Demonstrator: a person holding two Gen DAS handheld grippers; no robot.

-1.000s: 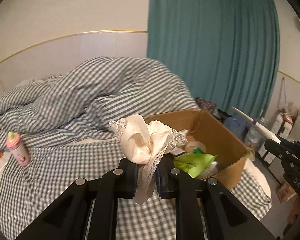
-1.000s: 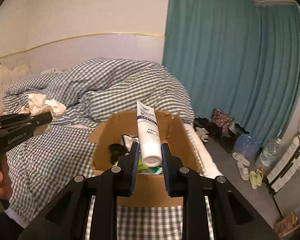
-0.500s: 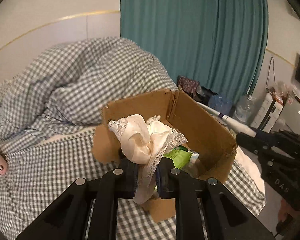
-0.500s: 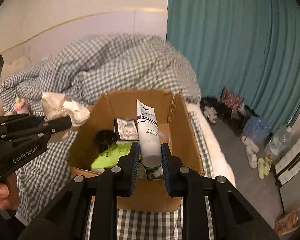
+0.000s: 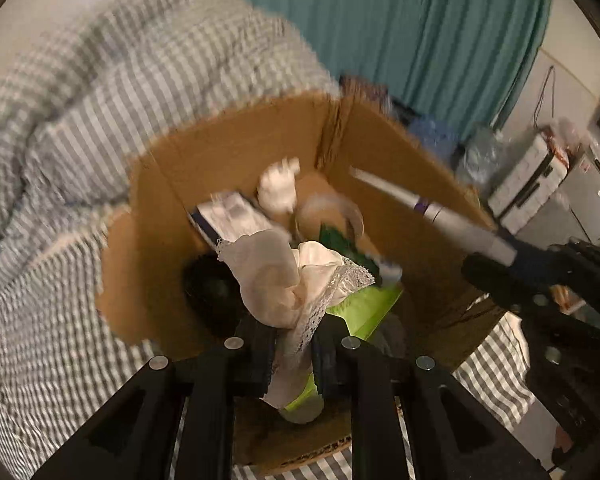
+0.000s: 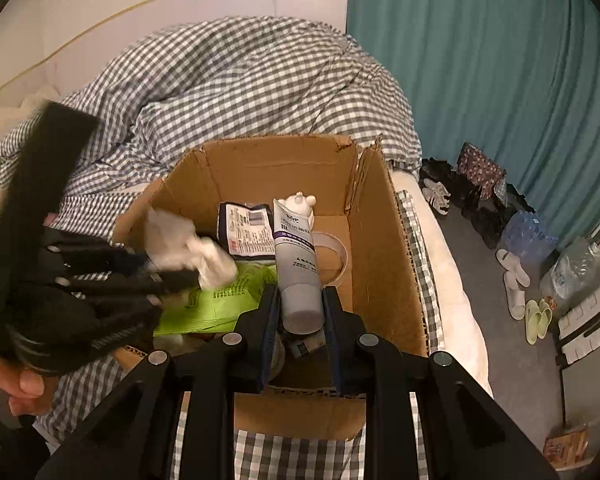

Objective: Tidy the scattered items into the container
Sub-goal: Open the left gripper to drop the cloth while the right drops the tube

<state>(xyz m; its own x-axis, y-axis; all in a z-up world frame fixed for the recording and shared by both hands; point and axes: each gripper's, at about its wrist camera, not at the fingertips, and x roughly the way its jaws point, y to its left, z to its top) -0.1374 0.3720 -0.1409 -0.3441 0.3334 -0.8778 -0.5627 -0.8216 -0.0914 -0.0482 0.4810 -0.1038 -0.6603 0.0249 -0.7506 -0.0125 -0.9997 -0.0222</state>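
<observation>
The cardboard box (image 6: 384, 240) sits open on a bed with a checked duvet (image 6: 236, 80), both grippers poised over it, each carrying one item. The left gripper (image 5: 294, 354) pinches one cream, lace-edged cloth (image 5: 284, 276), which bunches above its jaws and hangs over the box's inside. The right gripper (image 6: 300, 322) clamps one white tube (image 6: 296, 256) by its cap end, the tube standing up between the jaws above the box's near half. Already in the box: one green packet (image 6: 216, 300), one dark printed pouch (image 6: 246, 230), one roll of tape (image 6: 332, 256), one small white figure (image 6: 300, 202) at the far wall, and one black object (image 5: 212, 292). The right wrist view alone shows the pouch's print, the shoes (image 6: 440, 194) and slippers (image 6: 536, 318) on the floor by the teal curtain (image 6: 480, 60), and the fingers (image 6: 24, 388) of the hand under the left gripper. The left wrist view, blurred, alone shows the black object and the white appliances (image 5: 540, 184) past the box; there the tube crosses the box's right wall.
</observation>
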